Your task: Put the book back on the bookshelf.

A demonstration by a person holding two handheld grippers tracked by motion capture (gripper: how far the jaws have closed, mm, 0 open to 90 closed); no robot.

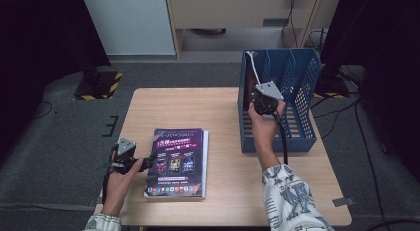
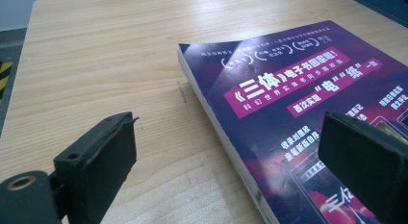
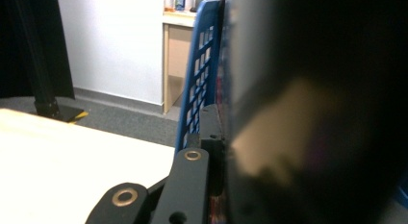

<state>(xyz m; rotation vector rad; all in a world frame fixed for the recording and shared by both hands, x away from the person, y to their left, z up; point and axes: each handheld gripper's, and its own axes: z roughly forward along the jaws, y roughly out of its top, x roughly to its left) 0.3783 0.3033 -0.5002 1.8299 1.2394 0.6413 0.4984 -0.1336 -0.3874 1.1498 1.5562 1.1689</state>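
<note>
At the far right of the table, I've got the right gripper point(image 1: 259, 89) up at the left end of the blue file rack point(image 1: 302, 87), jaws pinched tight on a thin book point(image 1: 251, 67) that stands upright in the leftmost slot — right gripper view is mostly its dark cover, close and blurred. Step in hand, as I read it: seating that book in the rack. Next move prob. calls for easing it down til it rests on the rack floor, then letting go w/o tipping it. Near left, left gripper point(image 1: 146, 163) sits low, jaws spread wide at the left edge of the purple book point(image 1: 177, 159) lying flat on the table point(image 1: 223, 191) — one jaw over the cover, nothing gripped yet.
</note>
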